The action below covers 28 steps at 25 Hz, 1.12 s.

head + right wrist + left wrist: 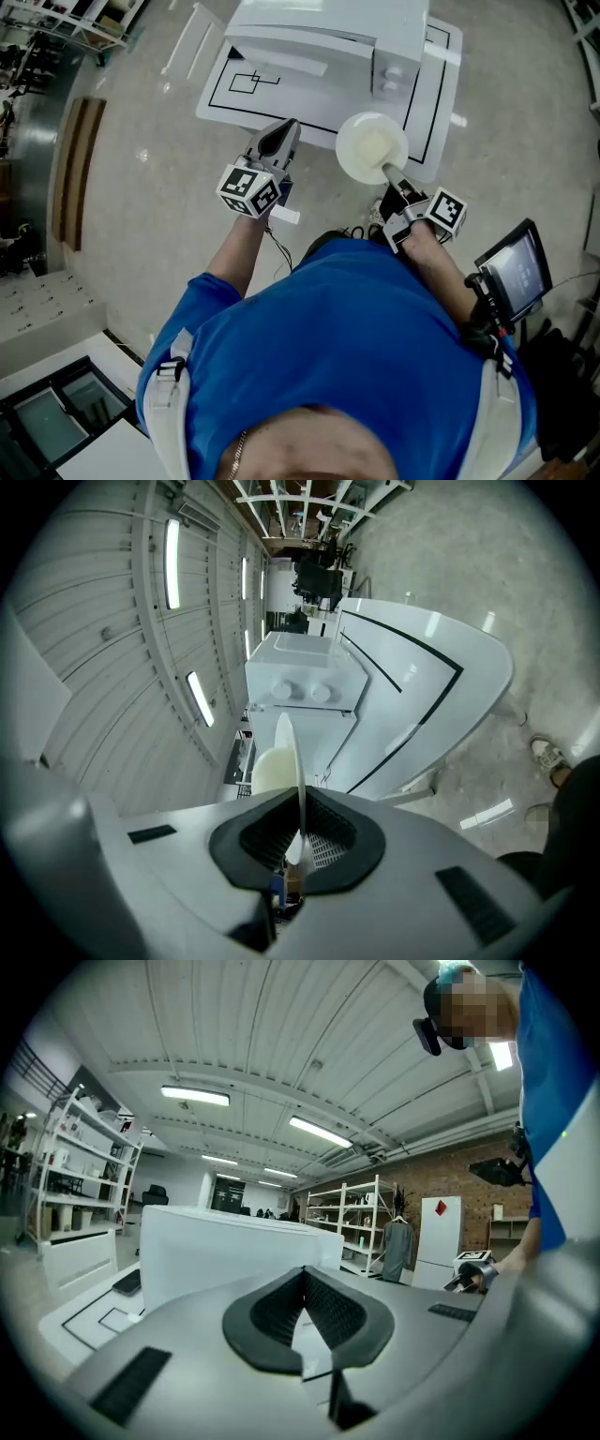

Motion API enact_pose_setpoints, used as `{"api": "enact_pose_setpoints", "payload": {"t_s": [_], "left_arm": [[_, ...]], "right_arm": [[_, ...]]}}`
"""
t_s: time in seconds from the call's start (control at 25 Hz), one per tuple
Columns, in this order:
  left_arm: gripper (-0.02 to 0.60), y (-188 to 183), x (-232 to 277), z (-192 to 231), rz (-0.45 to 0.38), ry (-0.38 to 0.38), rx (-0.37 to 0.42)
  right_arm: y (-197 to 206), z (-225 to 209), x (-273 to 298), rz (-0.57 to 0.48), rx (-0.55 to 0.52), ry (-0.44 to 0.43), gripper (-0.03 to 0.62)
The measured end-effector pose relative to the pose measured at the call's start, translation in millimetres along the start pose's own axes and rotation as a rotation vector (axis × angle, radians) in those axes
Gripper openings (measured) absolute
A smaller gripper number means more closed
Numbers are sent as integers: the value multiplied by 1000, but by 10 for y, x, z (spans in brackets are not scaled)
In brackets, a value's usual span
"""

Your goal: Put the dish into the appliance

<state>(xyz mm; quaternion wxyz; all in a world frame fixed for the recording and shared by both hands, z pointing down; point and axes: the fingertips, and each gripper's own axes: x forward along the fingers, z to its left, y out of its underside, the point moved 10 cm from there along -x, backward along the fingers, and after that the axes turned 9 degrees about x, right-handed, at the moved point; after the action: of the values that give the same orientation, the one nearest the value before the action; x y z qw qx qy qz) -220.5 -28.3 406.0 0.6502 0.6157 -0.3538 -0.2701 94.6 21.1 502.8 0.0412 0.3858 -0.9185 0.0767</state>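
White worktop (pixel 439 112) carried the appliance (pixel 309 37), its door seemingly closed. Dish (pixel 371 145) hung in the air at the worktop's near edge, rim clamped in my right tool (pixel 395 176). Left tool (pixel 283 137) clenched on nothing. Judged best: left opens door first; keep dish level, grip firm.

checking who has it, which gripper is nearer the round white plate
Right. The right gripper is shut on the rim of the round white plate. The left gripper is shut and empty, apart from the plate on its left side.
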Motion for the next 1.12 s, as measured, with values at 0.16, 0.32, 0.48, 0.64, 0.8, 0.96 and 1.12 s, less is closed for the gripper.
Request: {"api": "enact_pose_setpoints", "payload": {"t_s": [0.16, 0.32, 0.48, 0.64, 0.8, 0.96, 1.12], "left_arm": [[8, -207, 328, 31, 6, 30, 121], [8, -325, 636, 99, 20, 56, 258], [11, -415, 943, 125, 64, 98, 386], [134, -427, 1199, 156, 129, 139, 500], [178, -498, 1418, 170, 174, 155, 644], [234, -502, 1624, 187, 227, 217, 813], [256, -476, 1793, 157, 310, 285, 948]], "right_arm": [[-117, -6, -70, -30, -4, 5, 12], [-189, -75, -66, -56, 16, 4, 12], [-225, -48, -61, -64, 11, 4, 12], [-236, -158, -52, -67, 7, 14, 12], [-258, -186, -58, -70, -2, 8, 12], [-264, -206, -66, -80, 2, 8, 12], [-299, -209, -91, -97, 11, 6, 12]]}}
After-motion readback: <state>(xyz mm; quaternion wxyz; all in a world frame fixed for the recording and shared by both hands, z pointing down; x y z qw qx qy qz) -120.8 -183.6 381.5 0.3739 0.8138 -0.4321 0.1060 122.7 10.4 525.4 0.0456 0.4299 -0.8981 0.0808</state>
